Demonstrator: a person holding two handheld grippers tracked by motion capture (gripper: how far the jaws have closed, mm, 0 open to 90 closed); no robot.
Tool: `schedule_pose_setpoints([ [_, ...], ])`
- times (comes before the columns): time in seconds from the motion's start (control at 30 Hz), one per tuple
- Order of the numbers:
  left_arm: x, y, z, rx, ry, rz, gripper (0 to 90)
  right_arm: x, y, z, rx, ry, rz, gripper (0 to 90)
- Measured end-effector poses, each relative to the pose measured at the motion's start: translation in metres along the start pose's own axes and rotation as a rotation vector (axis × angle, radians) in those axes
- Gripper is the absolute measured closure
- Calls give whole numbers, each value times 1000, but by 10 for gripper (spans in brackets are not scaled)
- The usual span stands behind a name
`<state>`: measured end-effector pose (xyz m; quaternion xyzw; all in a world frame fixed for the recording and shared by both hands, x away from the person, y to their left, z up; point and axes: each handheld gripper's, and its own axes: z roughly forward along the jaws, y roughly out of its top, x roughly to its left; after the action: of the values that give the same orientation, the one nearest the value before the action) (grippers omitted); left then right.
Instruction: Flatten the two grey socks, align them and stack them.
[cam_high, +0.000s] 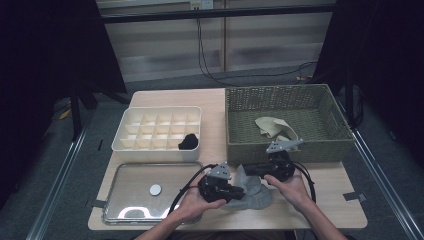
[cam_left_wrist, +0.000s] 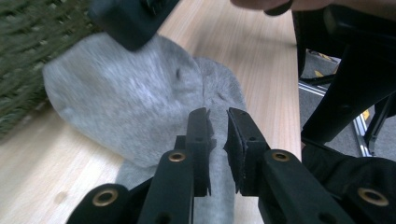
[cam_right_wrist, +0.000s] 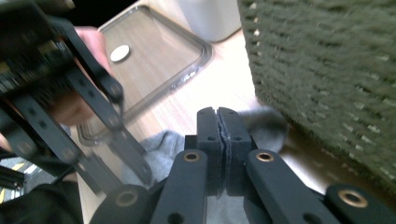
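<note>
left hand-held gripper (cam_left_wrist: 218, 135): jaws slightly apart | right hand-held gripper (cam_right_wrist: 218, 122): jaws together

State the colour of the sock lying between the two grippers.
Grey; the sock shows best in the left gripper view.

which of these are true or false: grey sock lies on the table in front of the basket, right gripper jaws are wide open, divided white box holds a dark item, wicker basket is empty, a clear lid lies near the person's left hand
1. The grey sock lies on the table in front of the wicker basket. True.
2. The right gripper has its jaws wide open. False: its jaws are pressed together.
3. The divided white box holds a dark item. True, in a compartment at its near right corner.
4. The wicker basket is empty. False: a pale cloth lies inside it.
5. A clear lid lies flat near the left hand. True.
</note>
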<state>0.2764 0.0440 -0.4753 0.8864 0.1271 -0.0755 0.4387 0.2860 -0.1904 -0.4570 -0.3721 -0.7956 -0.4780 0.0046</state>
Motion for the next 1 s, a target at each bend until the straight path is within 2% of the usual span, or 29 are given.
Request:
schedule_pose_setpoints([
  [0.13, 5, 2, 9, 6, 6, -12, 792, 4, 5, -3, -18, 4, -11, 882],
  [0.2, 5, 2, 12, 16, 29, -8, 789, 8, 7, -4, -18, 4, -29, 880],
  [0.27, 6, 2, 15, 16, 27, -17, 789, 12, 7, -5, -24, 8, -39, 877],
  [0.53, 13, -3, 17, 17, 75, -48, 772, 27, -9, -1, -16, 44, -32, 858],
  [0.7, 13, -5, 14, 25, 86, -45, 763, 31, -21, 4, 25, 53, -19, 859],
  [0.83, 14, -9, 5, 35, 101, -48, 747, 30, -31, 6, 52, 53, -5, 868],
  [0.97, 15, -11, -10, 15, 121, -51, 736, 28, -36, 11, 69, 49, 2, 871],
  [1.0, 16, -11, -12, -5, 120, -57, 731, 29, -38, 14, 85, 51, 9, 873],
])
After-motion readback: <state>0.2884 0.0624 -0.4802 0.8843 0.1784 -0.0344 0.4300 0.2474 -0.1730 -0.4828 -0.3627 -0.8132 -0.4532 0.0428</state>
